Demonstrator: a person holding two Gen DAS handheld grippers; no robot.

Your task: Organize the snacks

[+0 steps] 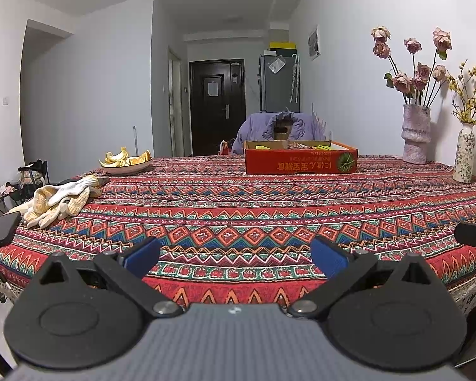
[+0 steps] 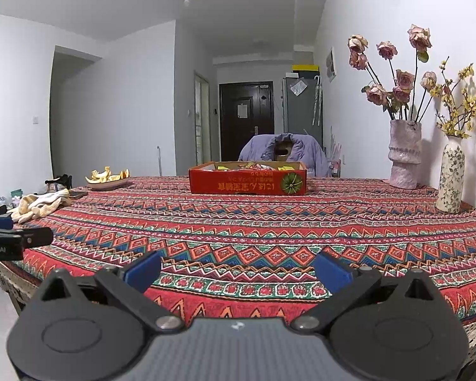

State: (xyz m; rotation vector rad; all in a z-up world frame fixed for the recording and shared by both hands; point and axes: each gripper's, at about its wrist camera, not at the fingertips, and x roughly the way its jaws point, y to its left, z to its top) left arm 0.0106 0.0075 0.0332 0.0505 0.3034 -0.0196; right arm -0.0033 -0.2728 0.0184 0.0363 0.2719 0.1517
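Both tools hang over the near edge of the tabletop (image 1: pixel 238 203), and I read them the same way: my left tool (image 1: pixel 234 257) has its blue pads spread wide with nothing between them, and my right tool (image 2: pixel 238 271) is just as wide apart and just as empty. Straight ahead of both, well apart from them across the patterned cloth, sits the red box (image 2: pixel 247 181), its long side turned square to me and running left to right. Snack wrappers (image 2: pixel 254 166) show just over its rim, so the snacks I can see already lie in the box; whether they are sorted or merely dumped there, I cannot tell from this low angle. No loose snacks show on the cloth between me and the box. In the right view the box sits nearly dead centre; in the left view it lies a little to the right, so I judge the right tool slightly better lined up, though neither is clearly nearer. Any reach would have to go forward over open cloth and come down over the near wall. Hidden from me: the floor of the box, its far side, and what the wrappers actually are. Gloves (image 1: pixel 57 203) and a peel plate (image 1: pixel 127 163) lie off to the left, vases (image 2: pixel 404 155) at the right wall.
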